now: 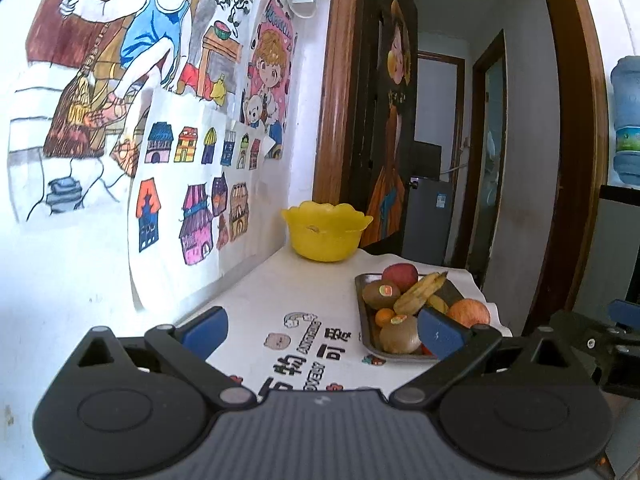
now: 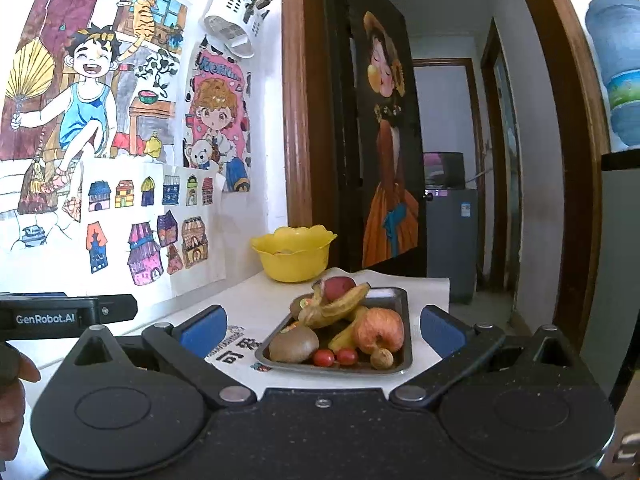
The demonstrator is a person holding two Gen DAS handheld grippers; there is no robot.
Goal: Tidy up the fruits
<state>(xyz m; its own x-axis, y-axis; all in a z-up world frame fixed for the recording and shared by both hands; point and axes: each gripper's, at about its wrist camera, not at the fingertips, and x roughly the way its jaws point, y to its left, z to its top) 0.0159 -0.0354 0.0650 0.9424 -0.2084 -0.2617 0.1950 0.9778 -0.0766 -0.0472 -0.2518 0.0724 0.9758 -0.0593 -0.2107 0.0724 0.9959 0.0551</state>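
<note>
one yellow bowl stands beyond the fruit tray, against drawings.

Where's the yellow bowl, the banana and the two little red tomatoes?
yellow bowl (image 2: 293, 259): right wrist view, on its front wall.
banana (image 2: 340, 307): right wrist view, on the middle of its peel.
little red tomatoes (image 2: 324, 357): right wrist view, on the left one.
</note>
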